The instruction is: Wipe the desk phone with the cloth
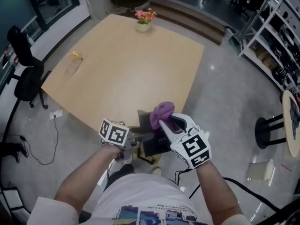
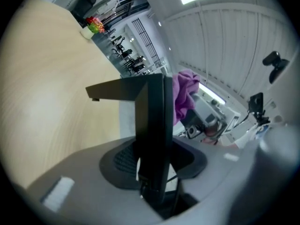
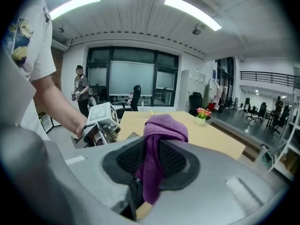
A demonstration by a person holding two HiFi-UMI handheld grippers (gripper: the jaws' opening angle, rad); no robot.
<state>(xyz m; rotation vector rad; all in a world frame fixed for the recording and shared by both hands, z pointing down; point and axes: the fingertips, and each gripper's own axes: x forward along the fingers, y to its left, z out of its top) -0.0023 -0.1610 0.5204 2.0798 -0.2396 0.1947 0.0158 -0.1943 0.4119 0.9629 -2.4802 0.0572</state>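
Note:
The black desk phone (image 1: 151, 143) hangs in the air off the near edge of the wooden table (image 1: 126, 64). My left gripper (image 1: 139, 138) is shut on it. Seen from the left gripper view, the phone (image 2: 154, 107) stands edge-on between the jaws of that gripper (image 2: 154, 168). A purple cloth (image 1: 162, 112) is bunched just above the phone, with my right gripper (image 1: 164, 123) shut on it. The right gripper view shows the cloth (image 3: 164, 125) draped over and clamped between the jaws of my right gripper (image 3: 149, 175), with the left gripper's marker cube (image 3: 99, 120) just to the left.
A pot of flowers (image 1: 143, 20) stands at the table's far edge and a small yellow-topped clear thing (image 1: 75, 56) at its left side. An office chair (image 1: 26, 74) is left of the table, a black stool (image 1: 269, 128) right. A person (image 3: 80, 93) stands far off.

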